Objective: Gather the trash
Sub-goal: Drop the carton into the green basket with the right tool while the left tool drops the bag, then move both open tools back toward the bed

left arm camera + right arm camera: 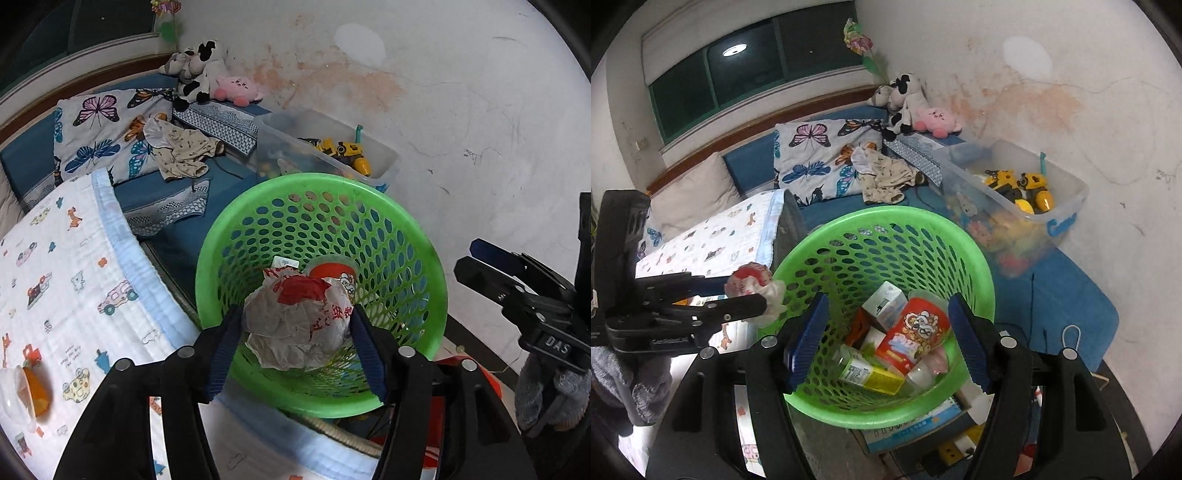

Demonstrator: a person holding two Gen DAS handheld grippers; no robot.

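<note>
While over basket [879,221]: cup [916,332], cartons, bottle.

Both tools are showing the same build. The left gripper [295,347] is wearing matte black plastic arms with ribbed blue pads [221,354] lining the jaws, and round silver screw heads [406,351] are sitting at the pivots. The right gripper [886,339] is carrying identical black arms, blue pads and silver screws. White raised lettering reading "DAS" [557,346] is showing on its body, and a grey knitted glove [550,398] is covering the hand beneath.
</note>
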